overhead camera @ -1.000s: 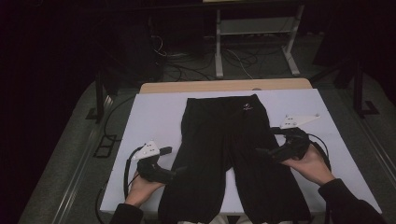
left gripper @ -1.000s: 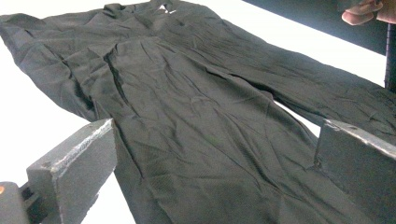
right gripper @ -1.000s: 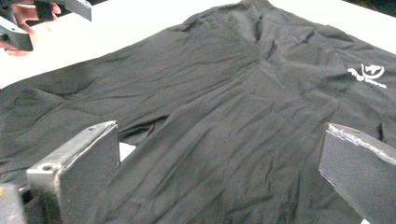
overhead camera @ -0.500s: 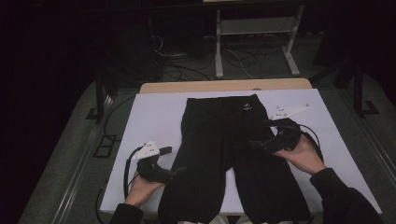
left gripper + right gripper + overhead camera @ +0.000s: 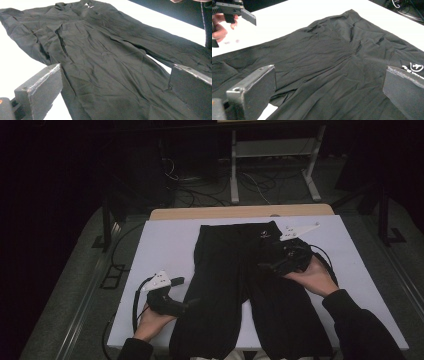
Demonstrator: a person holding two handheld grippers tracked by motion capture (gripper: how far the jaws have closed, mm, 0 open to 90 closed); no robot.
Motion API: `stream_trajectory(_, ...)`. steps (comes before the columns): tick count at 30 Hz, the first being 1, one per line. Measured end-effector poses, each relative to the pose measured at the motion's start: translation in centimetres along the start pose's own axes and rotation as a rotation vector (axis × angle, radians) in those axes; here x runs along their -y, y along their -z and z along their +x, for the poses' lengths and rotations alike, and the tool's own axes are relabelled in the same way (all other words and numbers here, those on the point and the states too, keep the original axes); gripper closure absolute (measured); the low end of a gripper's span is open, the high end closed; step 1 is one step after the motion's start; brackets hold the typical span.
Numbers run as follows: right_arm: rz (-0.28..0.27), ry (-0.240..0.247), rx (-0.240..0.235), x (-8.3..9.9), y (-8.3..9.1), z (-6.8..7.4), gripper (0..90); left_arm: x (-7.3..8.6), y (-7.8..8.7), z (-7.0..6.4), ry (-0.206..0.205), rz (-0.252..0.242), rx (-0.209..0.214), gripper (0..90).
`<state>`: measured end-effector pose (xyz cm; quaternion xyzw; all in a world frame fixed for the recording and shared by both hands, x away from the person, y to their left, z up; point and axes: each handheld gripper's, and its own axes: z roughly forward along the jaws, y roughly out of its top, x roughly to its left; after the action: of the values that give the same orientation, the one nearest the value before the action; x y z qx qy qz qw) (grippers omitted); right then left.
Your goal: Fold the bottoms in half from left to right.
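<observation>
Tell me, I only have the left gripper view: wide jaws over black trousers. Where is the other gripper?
Observer: The right gripper hovers over the black trousers' upper right leg, near the waistband.
Operator: Is it gripping cloth?
Observer: No. In its own view the jaws stand wide apart with fabric lying flat between them.
Operator: Any marking there?
Observer: A small white logo sits by its right jaw.

Black trousers (image 5: 240, 285) flat on white table (image 5: 165, 245), legs spread, wrinkled.
</observation>
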<state>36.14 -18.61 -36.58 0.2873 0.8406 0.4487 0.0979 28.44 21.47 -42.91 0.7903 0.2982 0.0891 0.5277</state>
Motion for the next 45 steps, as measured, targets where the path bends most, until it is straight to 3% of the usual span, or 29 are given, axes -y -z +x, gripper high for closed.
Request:
stream_trajectory(30, 0.061, 0.056, -0.074, -5.0, -5.4, 0.1, 0.0, 0.0, 0.1, 0.0, -0.001, -0.007, -0.001, 0.0)
stream_trajectory(45, 0.081, 0.066, -0.081, -7.5, -8.1, -0.3, 0.0, 0.0, 0.2, 0.0, 0.001, -0.014, 0.007, 0.0)
